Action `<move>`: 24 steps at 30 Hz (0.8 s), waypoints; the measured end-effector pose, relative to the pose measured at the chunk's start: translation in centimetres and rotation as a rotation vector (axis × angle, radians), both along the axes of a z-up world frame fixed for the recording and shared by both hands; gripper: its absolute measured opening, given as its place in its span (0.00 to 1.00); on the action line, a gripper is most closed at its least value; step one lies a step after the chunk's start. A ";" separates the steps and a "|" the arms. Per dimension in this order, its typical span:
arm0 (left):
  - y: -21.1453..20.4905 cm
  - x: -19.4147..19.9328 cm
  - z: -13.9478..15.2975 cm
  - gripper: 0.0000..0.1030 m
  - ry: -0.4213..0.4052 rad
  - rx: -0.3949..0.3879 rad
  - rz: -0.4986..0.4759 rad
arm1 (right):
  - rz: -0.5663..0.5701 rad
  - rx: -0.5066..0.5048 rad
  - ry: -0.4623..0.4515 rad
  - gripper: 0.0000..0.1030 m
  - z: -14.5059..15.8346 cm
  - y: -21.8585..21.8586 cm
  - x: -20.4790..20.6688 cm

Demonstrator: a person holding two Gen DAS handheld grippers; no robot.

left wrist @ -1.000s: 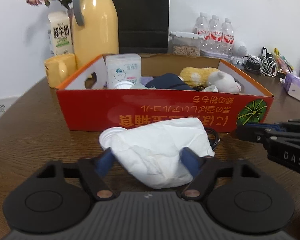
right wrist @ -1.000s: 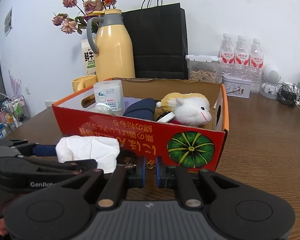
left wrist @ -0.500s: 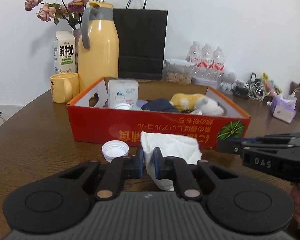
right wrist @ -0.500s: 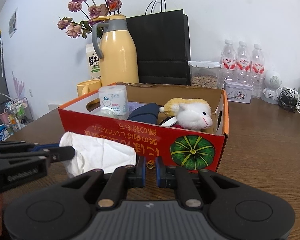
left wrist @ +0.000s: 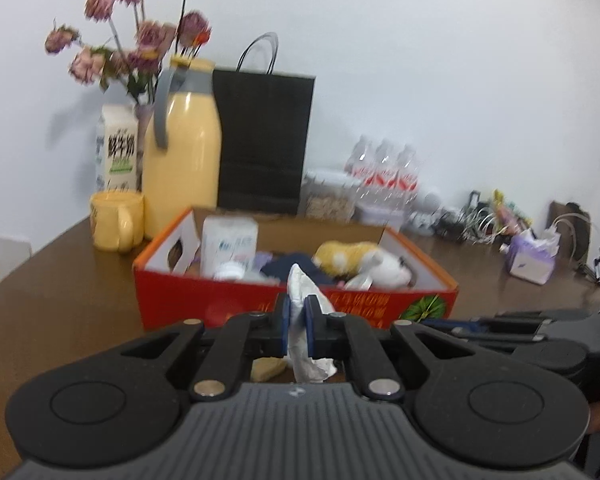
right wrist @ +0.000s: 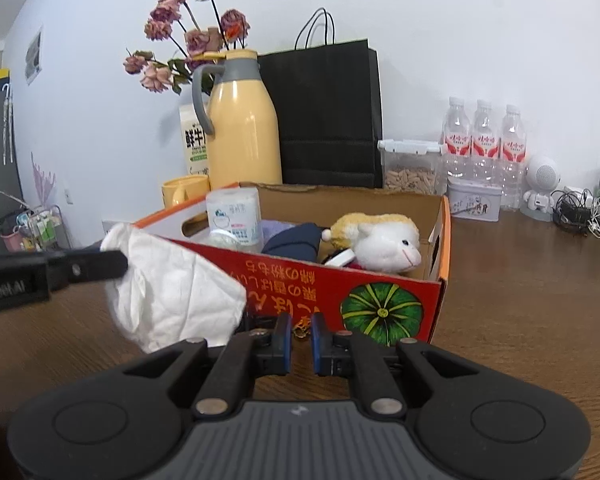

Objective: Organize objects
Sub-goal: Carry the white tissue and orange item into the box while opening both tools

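Observation:
My left gripper [left wrist: 298, 316] is shut on a crumpled white tissue [left wrist: 300, 284], which hangs in the air in front of the red cardboard box [left wrist: 220, 300]. From the right wrist view the tissue [right wrist: 172, 280] droops from the left gripper [right wrist: 100, 264] beside the box's near left corner [right wrist: 292, 276]. Inside the box are a wrapped paper roll [right wrist: 234, 216], a plush sheep [right wrist: 380, 240] and a dark blue item [right wrist: 296, 240]. My right gripper [right wrist: 300, 332] stays low before the box front, shut and holding nothing.
Behind the box stand a yellow jug [left wrist: 182, 160], a yellow mug [left wrist: 114, 220], a milk carton [left wrist: 116, 148], a black paper bag [left wrist: 264, 140], a snack tub [right wrist: 410, 168] and water bottles [right wrist: 484, 136]. Cables [right wrist: 580, 208] and a purple tissue pack [left wrist: 532, 256] lie at the right.
The left gripper closed on the tissue and lifted it off the table, up toward the box's front wall. The right gripper stayed where it was, still shut.

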State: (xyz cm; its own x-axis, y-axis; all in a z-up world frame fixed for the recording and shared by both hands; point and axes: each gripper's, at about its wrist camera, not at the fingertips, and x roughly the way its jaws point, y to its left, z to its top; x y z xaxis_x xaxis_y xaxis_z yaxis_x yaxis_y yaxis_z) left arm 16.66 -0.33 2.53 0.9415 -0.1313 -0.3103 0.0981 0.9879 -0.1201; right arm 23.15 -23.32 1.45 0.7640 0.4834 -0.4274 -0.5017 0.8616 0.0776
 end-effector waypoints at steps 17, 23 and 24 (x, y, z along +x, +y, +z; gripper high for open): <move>-0.4 8.5 5.1 0.08 -0.109 -0.048 -0.030 | -0.032 -0.011 -0.144 0.09 6.3 3.2 5.3; 0.5 15.1 2.2 0.08 0.023 -0.124 -0.020 | -0.078 0.001 -0.104 0.09 4.6 4.4 10.4; 0.6 15.7 1.6 0.08 0.042 -0.123 -0.016 | -0.085 0.000 -0.093 0.09 4.0 4.4 10.9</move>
State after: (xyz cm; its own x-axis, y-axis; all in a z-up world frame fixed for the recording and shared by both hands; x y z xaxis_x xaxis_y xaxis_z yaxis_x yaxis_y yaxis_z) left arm 32.41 0.31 4.14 0.9254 -0.1855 -0.3304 0.1058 0.9638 -0.2445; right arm 34.06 -18.95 5.41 0.8388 0.4147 -0.3528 -0.4315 0.9015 0.0336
